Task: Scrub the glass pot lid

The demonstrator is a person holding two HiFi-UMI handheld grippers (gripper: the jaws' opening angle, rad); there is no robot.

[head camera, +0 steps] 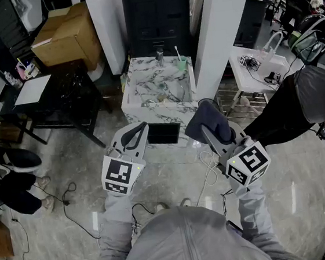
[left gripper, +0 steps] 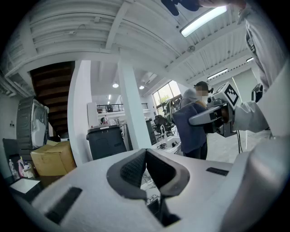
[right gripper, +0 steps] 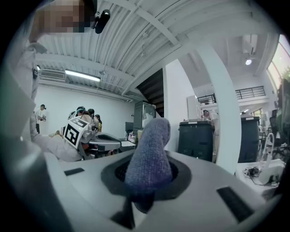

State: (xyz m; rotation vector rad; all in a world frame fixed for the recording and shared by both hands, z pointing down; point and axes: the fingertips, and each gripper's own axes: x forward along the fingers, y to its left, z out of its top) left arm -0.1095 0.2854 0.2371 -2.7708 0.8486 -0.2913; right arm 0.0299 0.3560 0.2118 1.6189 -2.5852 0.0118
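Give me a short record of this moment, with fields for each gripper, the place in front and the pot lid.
left gripper: jaws together, nothing between them
right gripper: shut on a dark blue cloth
in front: marble-patterned sink, both grippers raised short of it
glass pot lid: cannot be made out in any view

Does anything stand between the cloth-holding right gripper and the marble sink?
Nothing visible does. The right gripper, shut on the cloth, is held in front of the sink, with only air between them. The glass lid itself cannot be made out there.
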